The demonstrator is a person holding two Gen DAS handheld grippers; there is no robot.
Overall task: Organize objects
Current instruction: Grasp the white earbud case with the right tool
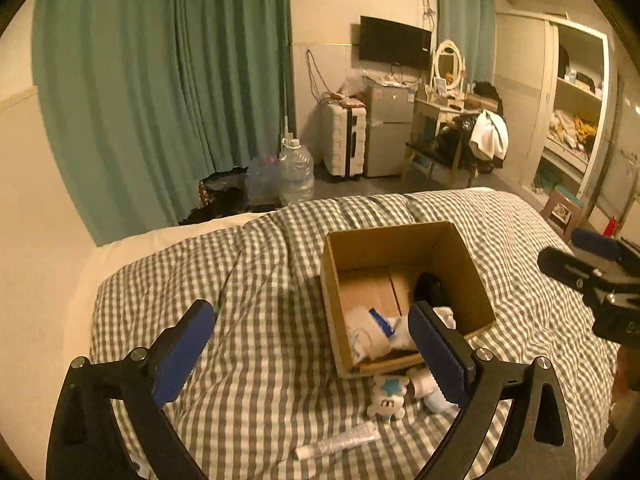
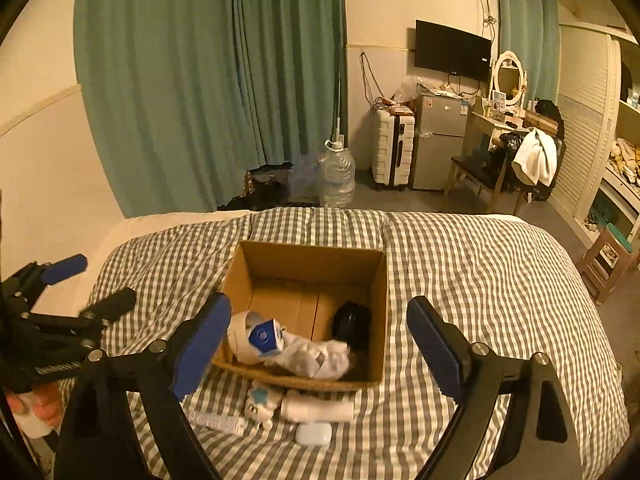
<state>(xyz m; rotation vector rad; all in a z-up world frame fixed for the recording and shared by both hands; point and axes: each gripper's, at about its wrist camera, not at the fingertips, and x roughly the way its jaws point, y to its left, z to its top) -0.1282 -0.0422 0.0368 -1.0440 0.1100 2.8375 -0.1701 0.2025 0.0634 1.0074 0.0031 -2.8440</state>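
Note:
An open cardboard box (image 2: 312,250) sits on the checked bed cover. Inside it lie a blue-and-white packet (image 2: 264,336), a white cloth (image 2: 316,356) and a black round object (image 2: 352,324). In front of the box lie a small white plush toy (image 2: 262,400), a white bottle (image 2: 318,408), a white earbud case (image 2: 314,434) and a clear tube (image 2: 218,422). My right gripper (image 2: 318,308) hangs open above the box's near side, holding nothing. My left gripper (image 1: 312,316) is open and empty, left of the box (image 1: 400,240); the plush toy (image 1: 386,400) and tube (image 1: 340,444) lie below it.
The bed cover (image 1: 248,280) spreads wide around the box. Beyond the bed's far edge stand a water jug (image 1: 296,168), a suitcase (image 1: 344,140), a small fridge (image 1: 388,132) and a chair with clothes (image 1: 472,140). Green curtains (image 1: 160,80) hang at the left. A hand (image 2: 40,404) shows at the left edge.

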